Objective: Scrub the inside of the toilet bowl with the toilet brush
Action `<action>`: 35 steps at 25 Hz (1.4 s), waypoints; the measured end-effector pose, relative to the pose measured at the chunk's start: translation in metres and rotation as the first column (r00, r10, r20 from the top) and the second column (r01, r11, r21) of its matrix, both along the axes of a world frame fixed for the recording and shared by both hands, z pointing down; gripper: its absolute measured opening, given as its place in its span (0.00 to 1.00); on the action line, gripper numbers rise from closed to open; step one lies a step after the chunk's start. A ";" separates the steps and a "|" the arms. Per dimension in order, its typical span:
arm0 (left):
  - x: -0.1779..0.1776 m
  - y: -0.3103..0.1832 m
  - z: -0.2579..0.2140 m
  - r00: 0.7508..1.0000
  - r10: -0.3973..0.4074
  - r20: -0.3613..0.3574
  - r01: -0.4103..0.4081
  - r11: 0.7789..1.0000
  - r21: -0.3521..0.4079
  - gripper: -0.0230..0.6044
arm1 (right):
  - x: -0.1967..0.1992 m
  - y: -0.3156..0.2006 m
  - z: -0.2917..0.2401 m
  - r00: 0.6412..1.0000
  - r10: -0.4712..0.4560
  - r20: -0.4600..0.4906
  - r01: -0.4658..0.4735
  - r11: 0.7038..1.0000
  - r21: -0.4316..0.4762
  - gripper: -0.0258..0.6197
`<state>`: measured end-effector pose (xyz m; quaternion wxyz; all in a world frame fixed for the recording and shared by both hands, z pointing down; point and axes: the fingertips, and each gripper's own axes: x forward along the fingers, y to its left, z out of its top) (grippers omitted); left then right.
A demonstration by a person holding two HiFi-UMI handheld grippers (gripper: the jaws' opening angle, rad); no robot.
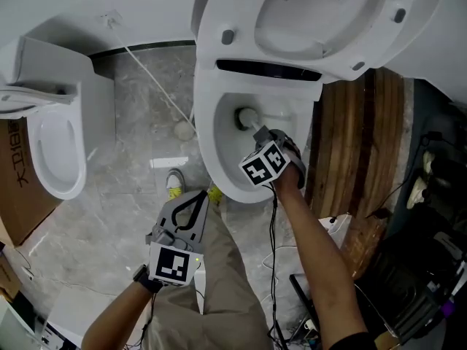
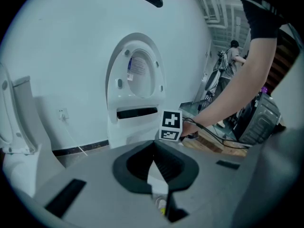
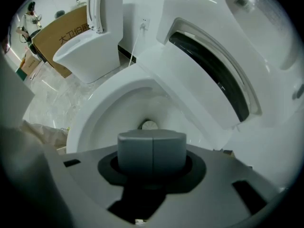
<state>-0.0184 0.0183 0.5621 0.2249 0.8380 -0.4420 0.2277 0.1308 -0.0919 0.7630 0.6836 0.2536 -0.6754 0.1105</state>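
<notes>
Looking down into a white ceramic toilet bowl (image 1: 205,133), with its white oval lid (image 1: 321,6) raised behind. Reaching over that bowl's front rim with the right gripper (image 1: 260,132), clamped around the thick upper end of the grey-handled toilet brush (image 1: 246,117) and filled by it from jaw to jaw. Pointing from those jaws down into the bowl, with the pale round brush head low in the basin, just past the jaw tips. Showing a smooth, matte grey cylindrical handle (image 3: 152,152) with a faint line down its middle. Hovering outside the bowl, off its front rim, with the left gripper (image 1: 198,195) pressed together tip to tip on nothing.
</notes>
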 end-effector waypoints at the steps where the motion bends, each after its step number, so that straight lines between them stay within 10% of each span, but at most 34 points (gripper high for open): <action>1: 0.000 0.000 0.000 1.000 0.004 0.001 -0.004 1.000 -0.002 0.05 | 0.006 0.001 -0.001 1.000 0.007 -0.014 -0.007 1.000 -0.003 0.27; 14: 0.002 -0.011 -0.081 0.997 0.014 -0.078 -0.013 1.000 0.013 0.05 | -0.013 0.069 -0.039 0.982 0.168 0.082 -0.158 0.980 -0.117 0.27; 35: -0.018 -0.036 -0.291 0.990 0.099 -0.097 -0.078 0.977 0.199 0.05 | 0.025 0.103 -0.376 0.866 0.395 0.305 -0.408 0.913 -0.026 0.27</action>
